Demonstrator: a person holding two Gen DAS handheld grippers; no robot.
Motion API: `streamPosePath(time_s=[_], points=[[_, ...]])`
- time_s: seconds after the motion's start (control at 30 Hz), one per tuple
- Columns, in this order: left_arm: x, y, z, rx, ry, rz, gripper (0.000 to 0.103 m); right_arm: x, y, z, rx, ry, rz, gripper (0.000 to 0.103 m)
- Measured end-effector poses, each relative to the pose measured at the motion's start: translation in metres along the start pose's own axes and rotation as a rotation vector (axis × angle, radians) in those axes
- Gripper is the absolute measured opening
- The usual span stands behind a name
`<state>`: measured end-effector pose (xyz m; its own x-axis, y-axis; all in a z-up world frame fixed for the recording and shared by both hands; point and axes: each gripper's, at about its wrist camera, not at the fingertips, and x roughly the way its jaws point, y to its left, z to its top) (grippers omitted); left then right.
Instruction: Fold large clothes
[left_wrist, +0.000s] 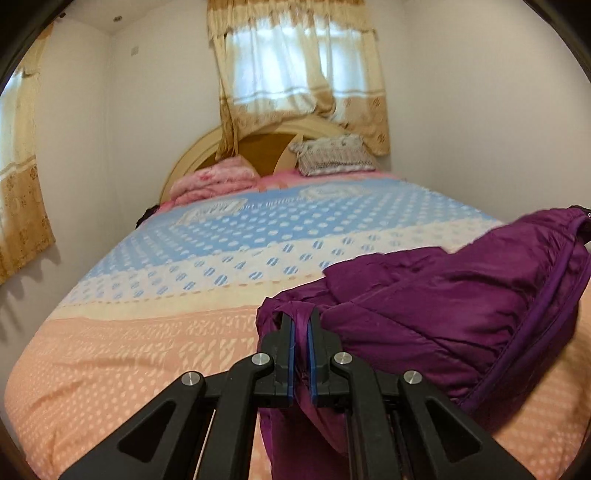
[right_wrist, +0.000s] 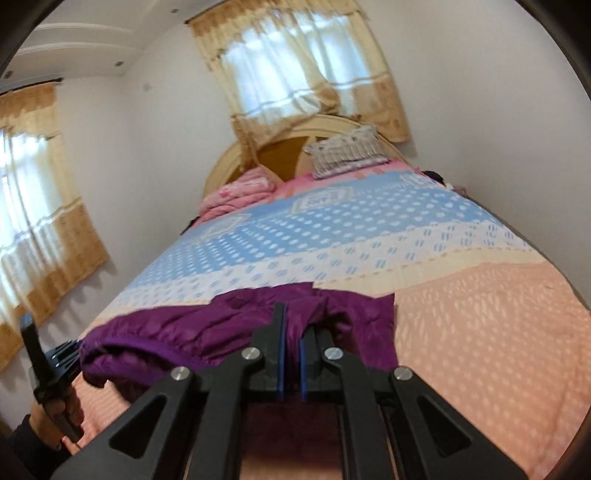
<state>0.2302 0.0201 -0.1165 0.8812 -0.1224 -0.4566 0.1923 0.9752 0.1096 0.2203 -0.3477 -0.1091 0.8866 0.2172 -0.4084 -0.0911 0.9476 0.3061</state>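
Note:
A purple padded jacket (left_wrist: 443, 317) hangs lifted above the near part of the bed, stretched between both grippers. My left gripper (left_wrist: 300, 321) is shut on a pinched fold at the jacket's left end, with cloth showing between the blue pads. In the right wrist view the same jacket (right_wrist: 207, 328) spreads leftward, and my right gripper (right_wrist: 291, 325) is shut on its right end; purple fabric bulges over the right finger. The left tool and the hand (right_wrist: 55, 402) holding it show at the lower left of that view.
The bed (left_wrist: 129, 350) has a peach, cream and blue dotted cover. Pink folded bedding (left_wrist: 210, 179) and a patterned pillow (left_wrist: 334, 157) lie by the arched wooden headboard (left_wrist: 195, 155). Curtained windows are behind the headboard and on the left wall.

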Motion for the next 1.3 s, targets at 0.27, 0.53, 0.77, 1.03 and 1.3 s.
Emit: streamPosePath(time_s=[0.27, 0.53, 0.77, 1.03, 1.3], points=[[0.057, -0.003, 0.008, -0.026, 0.050, 0.011, 0.016, 0.077, -0.024, 0.006, 0.030, 0.077, -0.071, 0.008], [0.045, 0.022, 0.014, -0.118, -0.133, 0.257, 0.102, 0.139, -0.038, 0.013, 0.054, 0.163, -0.084, 0.011], [0.070, -0.009, 0.025, -0.110, -0.055, 0.286, 0.102, 0.157, -0.029, 0.030, 0.106, 0.096, -0.147, 0.079], [0.135, -0.087, 0.044, 0.151, 0.036, 0.295, 0.102, 0.187, 0.074, 0.000, -0.234, 0.249, -0.065, 0.051], [0.217, -0.073, 0.013, 0.081, 0.250, 0.363, 0.102, 0.250, 0.052, -0.027, -0.230, 0.360, -0.167, 0.050]])
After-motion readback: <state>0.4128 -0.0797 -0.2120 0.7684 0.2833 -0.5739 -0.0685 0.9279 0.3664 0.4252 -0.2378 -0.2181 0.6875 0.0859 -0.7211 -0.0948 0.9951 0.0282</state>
